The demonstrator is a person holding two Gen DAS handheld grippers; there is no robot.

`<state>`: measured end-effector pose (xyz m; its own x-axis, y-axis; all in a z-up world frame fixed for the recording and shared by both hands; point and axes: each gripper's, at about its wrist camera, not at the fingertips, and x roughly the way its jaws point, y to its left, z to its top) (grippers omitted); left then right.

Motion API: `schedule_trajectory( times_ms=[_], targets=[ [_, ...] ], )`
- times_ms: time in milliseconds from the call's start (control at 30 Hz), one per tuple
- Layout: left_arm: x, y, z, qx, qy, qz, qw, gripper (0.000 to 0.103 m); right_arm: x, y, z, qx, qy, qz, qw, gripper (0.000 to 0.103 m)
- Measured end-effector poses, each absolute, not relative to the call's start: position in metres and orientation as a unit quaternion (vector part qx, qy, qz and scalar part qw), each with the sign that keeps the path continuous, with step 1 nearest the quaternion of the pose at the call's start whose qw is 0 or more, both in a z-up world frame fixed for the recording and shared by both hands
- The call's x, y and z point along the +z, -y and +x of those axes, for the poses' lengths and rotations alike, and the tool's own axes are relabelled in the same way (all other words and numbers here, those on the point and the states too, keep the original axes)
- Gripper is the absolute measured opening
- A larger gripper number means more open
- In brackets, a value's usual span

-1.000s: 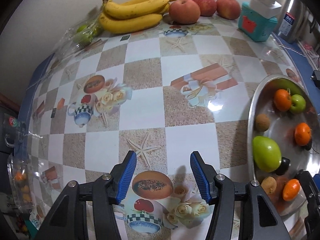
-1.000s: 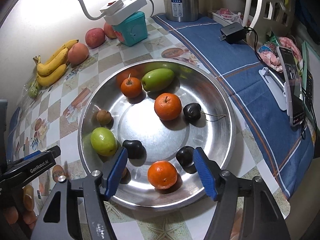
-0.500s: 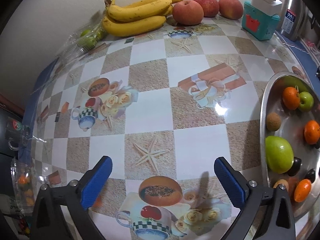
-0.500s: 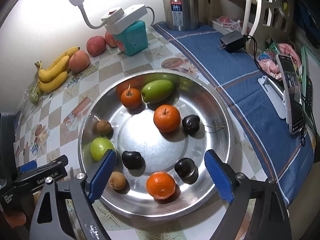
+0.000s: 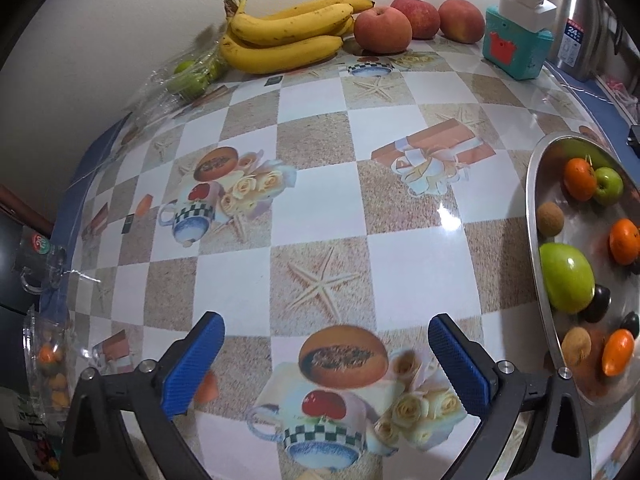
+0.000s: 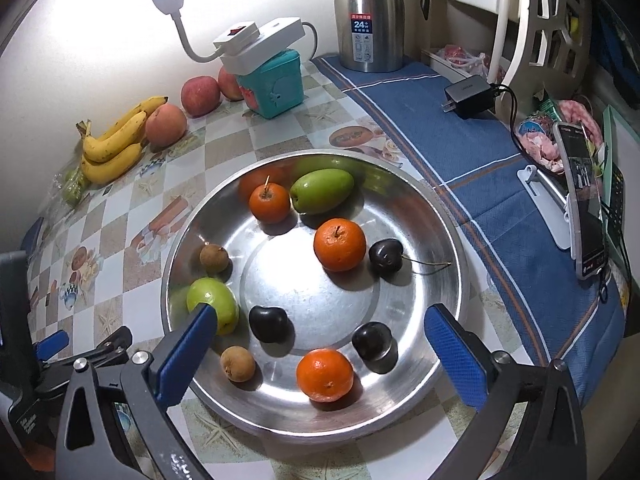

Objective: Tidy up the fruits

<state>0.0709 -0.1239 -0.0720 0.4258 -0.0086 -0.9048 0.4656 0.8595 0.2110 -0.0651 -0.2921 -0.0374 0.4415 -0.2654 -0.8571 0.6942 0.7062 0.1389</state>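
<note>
Both the left gripper (image 5: 326, 354) and right gripper (image 6: 320, 338), jaws just opened wide and empty, face light, round, slippery fruit in the tray (image 6: 448, 364); the near orange (image 6: 325, 375) likely wants a gentle grip across its middle.

My left claw (image 5: 326, 360) camera looks steeply down, close over the checkered tablecloth (image 5: 320, 216) ahead of it, my right claw (image 6: 320, 344) camera does so over the steel tray (image 6: 448, 344), and both views share this tray (image 5: 534, 216) and the bananas (image 5: 280, 36).
</note>
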Motion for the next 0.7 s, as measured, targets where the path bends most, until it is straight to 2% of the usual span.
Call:
schedule_trajectory(
  times_ms=[700],
  targets=[
    [-0.044,0.074,0.035,-0.115,-0.488,0.232,0.833,0.103,-0.033,0.269,-0.086,-0.259,-0.442,0.271,0.815,0.103]
  ],
)
